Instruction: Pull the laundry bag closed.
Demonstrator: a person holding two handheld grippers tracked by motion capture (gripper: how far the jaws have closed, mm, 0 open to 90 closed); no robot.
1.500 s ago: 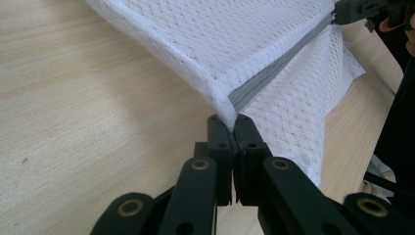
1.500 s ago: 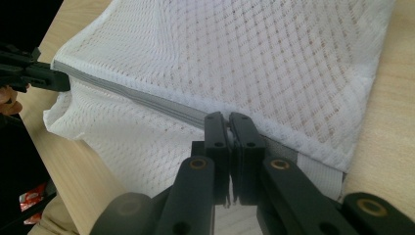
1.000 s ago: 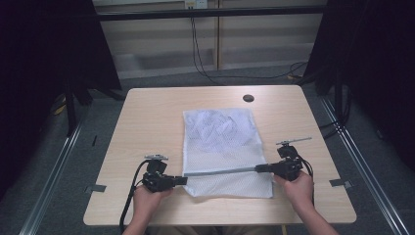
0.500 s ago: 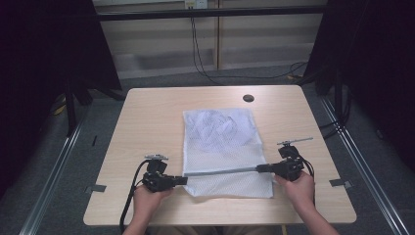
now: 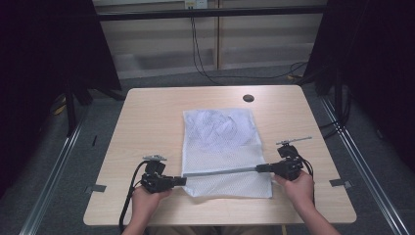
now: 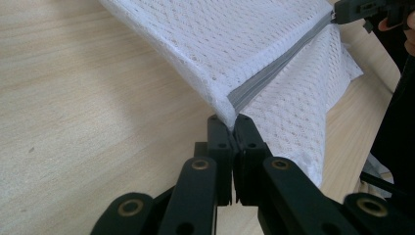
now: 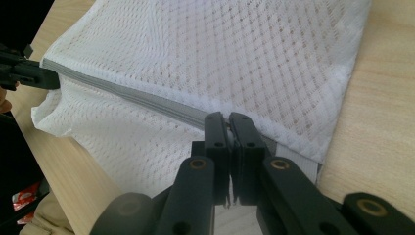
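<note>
A white mesh laundry bag point(image 5: 220, 142) lies flat in the middle of the wooden table point(image 5: 147, 112), with something pale inside its far half. A grey zipper strip point(image 5: 220, 172) crosses its near end. My left gripper point(image 5: 182, 180) is shut on the left end of that zipper edge point(image 6: 232, 105), the mesh point(image 6: 244, 44) rising from its jaws. My right gripper point(image 5: 258, 169) is shut on the right end of the zipper point(image 7: 161, 105), with the mesh point(image 7: 244, 54) spread beyond it. The strip is pulled taut between the two grippers, slightly lifted off the table.
A round dark grommet hole point(image 5: 248, 98) sits near the table's far edge. Cables point(image 5: 128, 196) trail from the left gripper over the near edge. Dark curtains and metal rails point(image 5: 54, 166) flank the table on both sides.
</note>
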